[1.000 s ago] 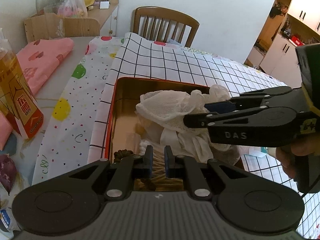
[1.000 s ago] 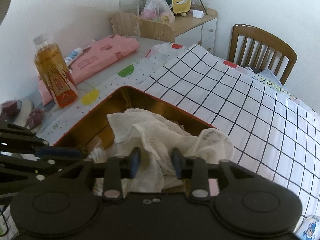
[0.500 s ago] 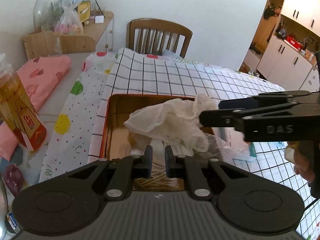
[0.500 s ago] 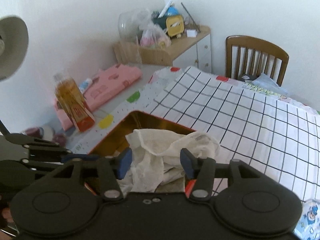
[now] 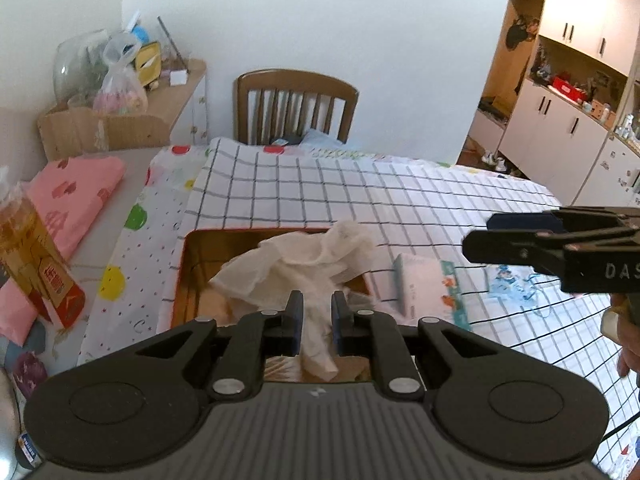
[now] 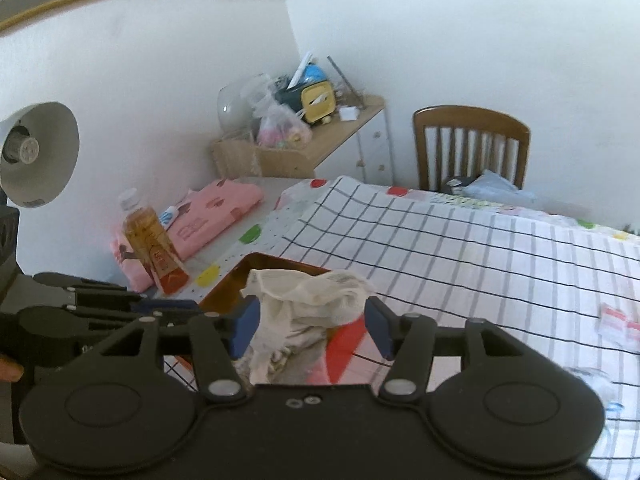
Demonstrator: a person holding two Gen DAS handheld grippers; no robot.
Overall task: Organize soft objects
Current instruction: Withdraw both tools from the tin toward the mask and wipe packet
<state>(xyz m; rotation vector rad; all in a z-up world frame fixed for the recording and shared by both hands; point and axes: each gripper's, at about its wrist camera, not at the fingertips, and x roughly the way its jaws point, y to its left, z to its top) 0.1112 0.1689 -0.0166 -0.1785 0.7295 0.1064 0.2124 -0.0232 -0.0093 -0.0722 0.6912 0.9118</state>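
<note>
L gripper (image 5: 314,322) prob. gripping gauze cloth (image 5: 296,266)

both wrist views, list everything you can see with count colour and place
cloth: 1, off-white gauze, bunched in the tin
tin: 1, red outside, gold inside, on the table
tablecloth: 1, white with black grid, over the table
dotted cloth: 1, white with coloured dots, left of the grid one
bottle: 1, amber drink, left table edge
pink fabric: 1, folded, behind the bottle
tissue pack: 1, white and teal, right of the tin
chair: 1, brown wood, far side of the table
lamp: 1, white, far left in the right wrist view
left gripper: black, jaws shut on the cloth
right gripper: black with blue pads, jaws open either side of the cloth
</note>
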